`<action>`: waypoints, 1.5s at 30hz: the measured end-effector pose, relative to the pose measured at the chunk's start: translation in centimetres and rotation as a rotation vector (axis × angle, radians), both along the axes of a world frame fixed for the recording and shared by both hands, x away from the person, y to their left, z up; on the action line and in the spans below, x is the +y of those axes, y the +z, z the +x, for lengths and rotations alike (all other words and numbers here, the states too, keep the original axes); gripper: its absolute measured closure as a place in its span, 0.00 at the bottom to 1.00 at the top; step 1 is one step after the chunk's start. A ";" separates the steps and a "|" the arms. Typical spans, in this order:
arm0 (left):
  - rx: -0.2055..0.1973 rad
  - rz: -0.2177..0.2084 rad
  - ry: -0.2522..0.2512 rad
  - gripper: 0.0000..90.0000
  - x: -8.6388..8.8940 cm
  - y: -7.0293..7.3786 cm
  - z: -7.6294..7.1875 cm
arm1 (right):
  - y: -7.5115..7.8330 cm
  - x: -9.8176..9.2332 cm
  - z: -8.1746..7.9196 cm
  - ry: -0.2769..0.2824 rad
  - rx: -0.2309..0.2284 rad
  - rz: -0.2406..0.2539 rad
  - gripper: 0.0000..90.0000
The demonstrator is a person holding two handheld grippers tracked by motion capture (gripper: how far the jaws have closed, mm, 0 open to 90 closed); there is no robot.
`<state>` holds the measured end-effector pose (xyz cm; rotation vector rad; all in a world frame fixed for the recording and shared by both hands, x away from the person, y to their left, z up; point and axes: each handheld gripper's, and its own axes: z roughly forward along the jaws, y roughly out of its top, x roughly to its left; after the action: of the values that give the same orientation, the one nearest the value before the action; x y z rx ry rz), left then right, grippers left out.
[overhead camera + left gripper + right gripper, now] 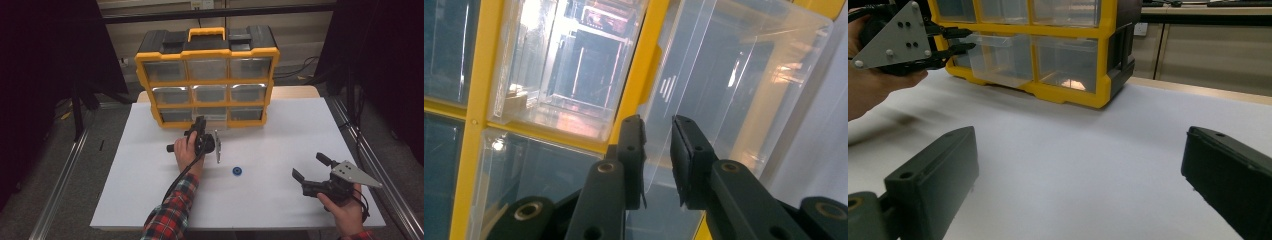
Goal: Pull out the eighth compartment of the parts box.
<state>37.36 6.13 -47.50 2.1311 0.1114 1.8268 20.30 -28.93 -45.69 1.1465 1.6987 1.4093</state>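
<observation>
A yellow-and-black organizer point(207, 75) with clear drawers stands at the back of the white table point(280, 130). Its bottom-middle clear drawer point(214, 118) sticks out a little from the frame. My left gripper point(201, 121) is at that drawer's front. In the left gripper view the jaws of the left gripper point(658, 135) stand close together with the front lip of the drawer point(734, 85) between them. The right gripper view shows the same left gripper point(965, 40) on the protruding drawer point(998, 60). My right gripper point(307, 165) rests at the table's front right, open and empty point(1078, 135).
A small blue round part point(237, 171) lies on the table between the two hands. The organizer's yellow frame point(474, 120) and other shut drawers are close in front of the left gripper. Metal rails run along both table sides.
</observation>
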 end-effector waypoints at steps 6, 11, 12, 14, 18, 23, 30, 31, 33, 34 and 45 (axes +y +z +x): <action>-0.004 0.002 0.006 0.84 -0.1 0.0 -0.3 | 0.0 0.0 0.0 0.000 -0.001 0.001 0.01; -0.005 -0.001 0.004 0.85 0.0 0.0 -0.6 | 0.0 0.0 0.0 -0.003 -0.002 0.001 0.01; -0.005 0.025 0.023 0.85 0.1 0.1 -0.8 | 0.0 0.0 0.0 -0.003 -0.002 0.000 0.01; -0.006 0.002 0.002 0.85 0.1 0.0 -0.8 | 0.0 0.0 0.0 -0.001 -0.001 -0.001 0.01; -0.012 0.016 0.001 0.85 0.1 0.0 -1.0 | 0.0 0.0 0.0 -0.001 -0.002 0.001 0.01; -0.021 -0.027 -0.023 0.85 0.1 -0.3 -1.0 | 0.0 0.0 0.0 -0.003 -0.002 0.002 0.01; -0.015 -0.005 -0.004 0.85 0.2 -0.1 -1.4 | 0.0 0.0 0.0 -0.002 -0.003 0.001 0.01; -0.012 0.002 0.006 0.85 0.2 0.0 -1.5 | 0.0 0.0 0.0 -0.002 -0.001 0.000 0.01; -0.011 0.017 0.013 0.85 0.2 0.0 -1.6 | 0.0 0.0 0.0 -0.003 -0.002 0.004 0.01; -0.019 0.022 0.012 0.85 0.2 0.1 -1.6 | 0.1 0.0 0.0 -0.003 0.000 0.006 0.01; -0.023 -0.002 -0.008 0.85 0.4 0.0 -1.9 | 0.1 -0.1 0.0 -0.005 -0.001 0.005 0.01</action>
<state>35.45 6.53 -47.48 2.1051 0.0996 1.8458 20.28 -28.98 -45.63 1.1516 1.6922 1.4113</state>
